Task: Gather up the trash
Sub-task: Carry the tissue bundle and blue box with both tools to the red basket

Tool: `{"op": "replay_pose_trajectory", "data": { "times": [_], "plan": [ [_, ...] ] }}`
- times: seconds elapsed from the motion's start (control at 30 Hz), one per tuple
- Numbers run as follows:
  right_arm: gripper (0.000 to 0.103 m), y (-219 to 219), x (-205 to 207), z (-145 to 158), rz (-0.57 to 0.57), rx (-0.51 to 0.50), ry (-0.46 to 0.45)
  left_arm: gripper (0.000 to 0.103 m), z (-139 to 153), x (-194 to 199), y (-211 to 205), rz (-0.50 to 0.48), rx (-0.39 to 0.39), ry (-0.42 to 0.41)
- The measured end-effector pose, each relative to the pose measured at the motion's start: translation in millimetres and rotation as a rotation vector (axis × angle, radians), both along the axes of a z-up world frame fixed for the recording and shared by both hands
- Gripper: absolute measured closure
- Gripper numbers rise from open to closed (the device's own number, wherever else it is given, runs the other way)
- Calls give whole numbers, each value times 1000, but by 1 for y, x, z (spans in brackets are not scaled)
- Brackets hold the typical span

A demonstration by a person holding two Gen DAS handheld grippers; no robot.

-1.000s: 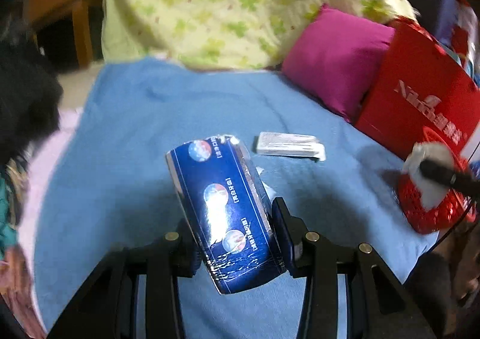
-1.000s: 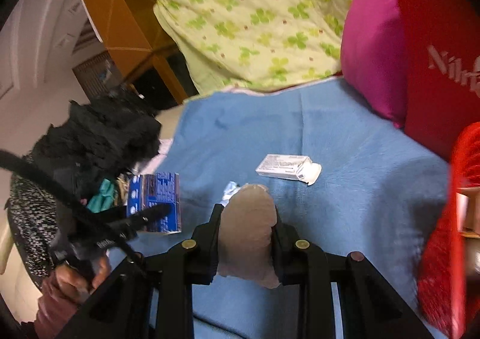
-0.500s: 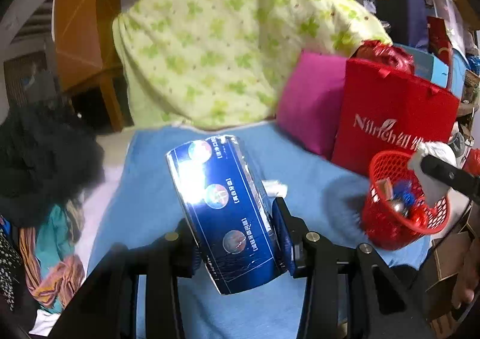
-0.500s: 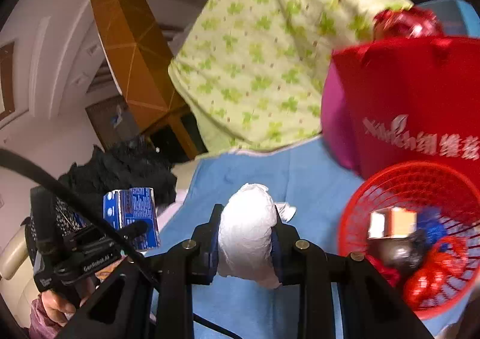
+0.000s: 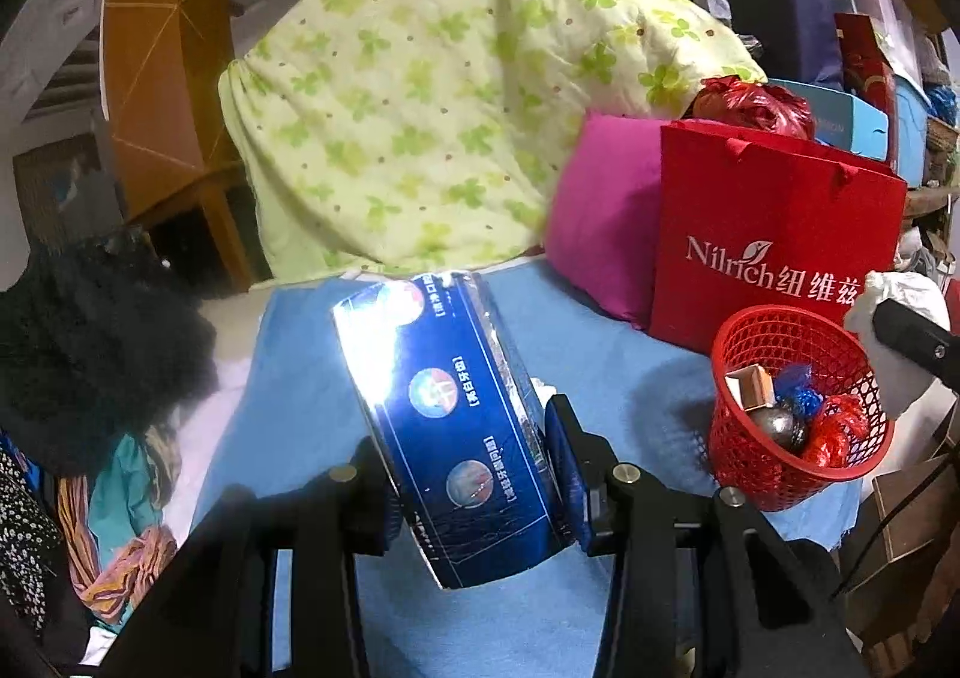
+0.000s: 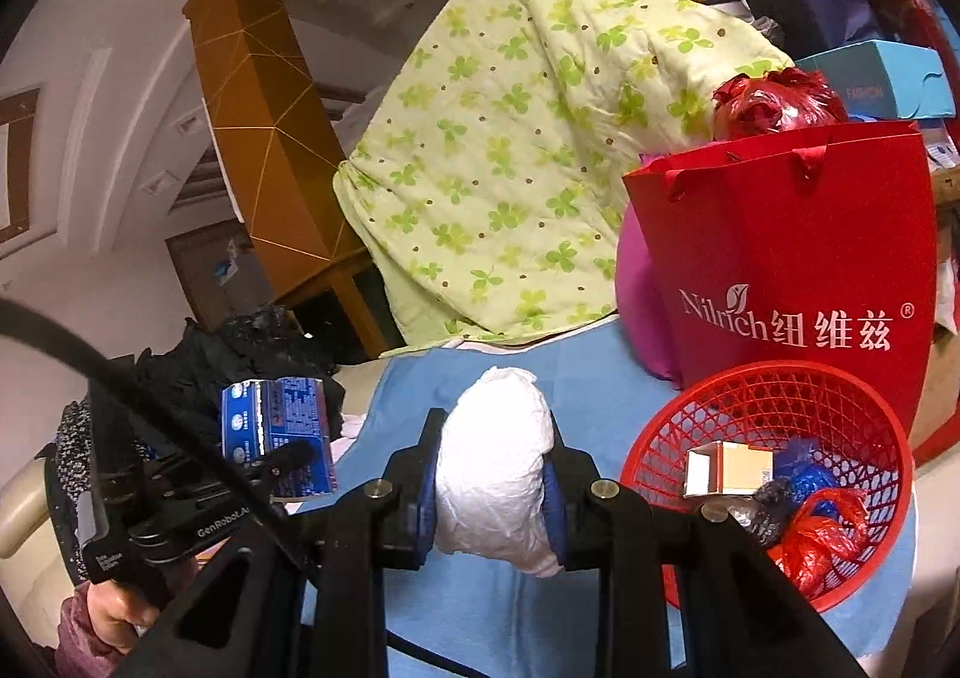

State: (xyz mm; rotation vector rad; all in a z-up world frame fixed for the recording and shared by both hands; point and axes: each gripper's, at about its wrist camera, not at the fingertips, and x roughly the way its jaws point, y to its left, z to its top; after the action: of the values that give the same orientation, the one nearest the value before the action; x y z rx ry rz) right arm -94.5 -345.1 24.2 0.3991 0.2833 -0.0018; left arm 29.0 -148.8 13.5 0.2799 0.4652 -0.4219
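left hand-held gripper [image 5: 474, 453]: i had it clamped across the lower half of the blue carton [image 5: 447, 426], one pad on each long side, over the blue bed cover [image 5: 600, 342].
right hand-held gripper [image 6: 493, 483]: i had it clenched on the white wad [image 6: 495, 459], just beside the red basket [image 6: 864, 414] and a little short of its rim.
carton handling: i judged it light and probably empty, a thin card shell that would dent under a hard squeeze. its glossy faces looked slippery, so a hold across the narrow width near the middle suited it best.
carton look: long and rectangular, deep blue with a silver edge, three round pictures down one face with small white print beside each. it stood tilted, top leaning away from the camera.
wad handling: i judged it soft, nearly weightless and easy to crush. a pinch through its middle was enough, and nothing in it looked fragile.
wad look: crumpled white tissue or thin film, oval, bulging above and below the pads.
basket: red plastic mesh, at the bed's edge in front of the red paper bag [image 6: 798, 258]. it already held a small card box [image 6: 726, 471] and crumpled blue and red wrappers.
step in hand: i judged both pieces to be on their way to the basket, the wad nearer to it.
risk: i judged a sideways carton could catch on the rim.
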Motion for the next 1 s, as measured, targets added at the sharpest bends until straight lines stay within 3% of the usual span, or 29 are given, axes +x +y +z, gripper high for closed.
{"op": "replay_pose_trajectory", "data": {
  "times": [1.0],
  "plan": [
    [71, -69, -30, -21, -98, 78, -10, 58, -12, -25, -92, -130, 89, -26]
  ]
}}
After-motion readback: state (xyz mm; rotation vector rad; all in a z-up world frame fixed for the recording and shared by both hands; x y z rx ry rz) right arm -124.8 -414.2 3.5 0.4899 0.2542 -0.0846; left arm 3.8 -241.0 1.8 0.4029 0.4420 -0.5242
